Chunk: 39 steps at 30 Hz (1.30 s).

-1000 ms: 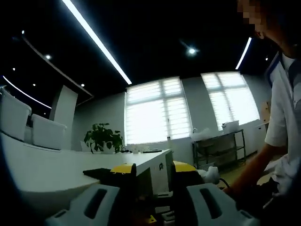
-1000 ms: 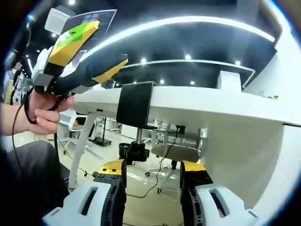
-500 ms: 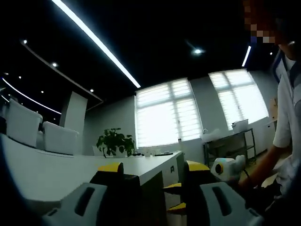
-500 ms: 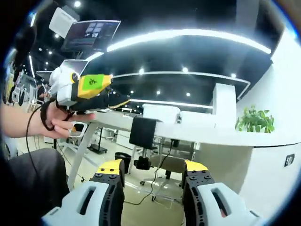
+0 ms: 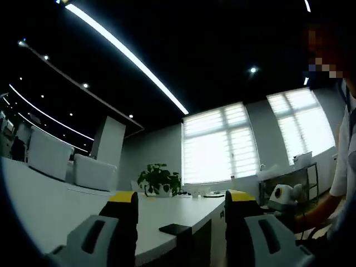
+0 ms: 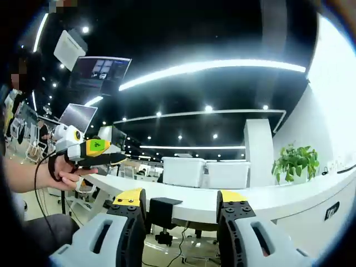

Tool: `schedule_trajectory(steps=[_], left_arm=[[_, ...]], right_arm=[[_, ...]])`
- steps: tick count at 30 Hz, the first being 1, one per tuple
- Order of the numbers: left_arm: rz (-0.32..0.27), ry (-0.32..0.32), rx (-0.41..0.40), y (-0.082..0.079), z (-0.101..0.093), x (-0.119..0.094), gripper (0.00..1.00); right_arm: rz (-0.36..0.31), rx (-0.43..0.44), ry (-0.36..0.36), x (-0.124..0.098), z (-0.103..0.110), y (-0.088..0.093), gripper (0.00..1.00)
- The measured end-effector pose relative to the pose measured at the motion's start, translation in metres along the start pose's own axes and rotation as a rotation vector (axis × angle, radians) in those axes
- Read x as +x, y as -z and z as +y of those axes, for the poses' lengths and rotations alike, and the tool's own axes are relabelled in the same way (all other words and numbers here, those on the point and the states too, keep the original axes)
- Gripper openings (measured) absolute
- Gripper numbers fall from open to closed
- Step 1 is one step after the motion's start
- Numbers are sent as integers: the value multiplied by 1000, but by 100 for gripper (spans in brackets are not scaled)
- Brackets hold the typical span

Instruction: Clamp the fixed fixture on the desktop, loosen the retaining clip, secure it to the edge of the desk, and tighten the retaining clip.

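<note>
Left gripper (image 5: 181,208): jaws stand apart, nothing between them; yellow-capped tips rise at the bottom of the left gripper view, level with the desk top.
Right gripper (image 6: 181,203): jaws stand apart, gripping nothing; tips frame the desk edge from slightly below in the right gripper view. It also shows at the right of the left gripper view, beside the person's arm.
Fixture (image 6: 165,210): a black clamp already seated on the edge of the desk (image 6: 261,197); its top plate lies on the surface, its screw stem hangs beneath.
Fixture relative to tools: straight ahead of the right gripper, between its two jaw lines but beyond the tips, not touching. From the left gripper, the black plate (image 5: 175,228) lies just ahead, between the jaws, apart from both.
Step in hand, judged: fixture appears hung on the edge; tightening the retaining clip is what remains.
Recommended method: steady the plate from above with the left gripper, bring the right under the edge onto the stem knob, close squarely, turn without dragging the clamp off.
Risk: knob is small and dim; grip may slip.
</note>
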<state>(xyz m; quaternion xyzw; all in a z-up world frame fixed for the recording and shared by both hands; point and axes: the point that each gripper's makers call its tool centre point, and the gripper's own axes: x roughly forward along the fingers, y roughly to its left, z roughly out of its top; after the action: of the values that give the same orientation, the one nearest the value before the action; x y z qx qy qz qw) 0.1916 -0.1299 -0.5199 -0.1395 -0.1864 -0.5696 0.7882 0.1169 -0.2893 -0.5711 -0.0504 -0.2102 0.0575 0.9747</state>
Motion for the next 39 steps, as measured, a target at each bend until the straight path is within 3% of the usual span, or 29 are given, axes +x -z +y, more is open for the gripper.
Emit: schedule_trajectory(steps=[6, 9, 13, 15, 17, 21, 24, 28, 34, 39], left_arm=[[-2, -34, -9, -13, -3, -4, 70], [129, -46, 20, 1, -5, -4, 70], [211, -20, 15, -2, -18, -1, 73], [229, -42, 10, -6, -19, 0, 75], [276, -60, 3, -2, -18, -3, 79], [302, -110, -6, -3, -12, -5, 82], [343, -143, -11, 4, -10, -11, 82], [419, -146, -15, 24, -13, -26, 81], [391, -184, -77, 30, -7, -34, 82], [436, -209, -70, 40, 5, -35, 82]], right_arm=[[11, -63, -61, 9, -6, -25, 52], [14, -76, -84, 16, -14, -41, 53], [23, -67, -97, 25, -29, -58, 54], [121, -41, -64, 27, -45, -51, 54], [184, -51, -76, 27, -55, -47, 54], [288, -85, -112, 23, -70, -39, 54], [314, -63, -124, 21, -78, -37, 54], [351, -31, -139, 16, -78, -26, 55], [402, -10, -128, 10, -81, -8, 56], [407, 19, -113, 12, -88, -9, 56]])
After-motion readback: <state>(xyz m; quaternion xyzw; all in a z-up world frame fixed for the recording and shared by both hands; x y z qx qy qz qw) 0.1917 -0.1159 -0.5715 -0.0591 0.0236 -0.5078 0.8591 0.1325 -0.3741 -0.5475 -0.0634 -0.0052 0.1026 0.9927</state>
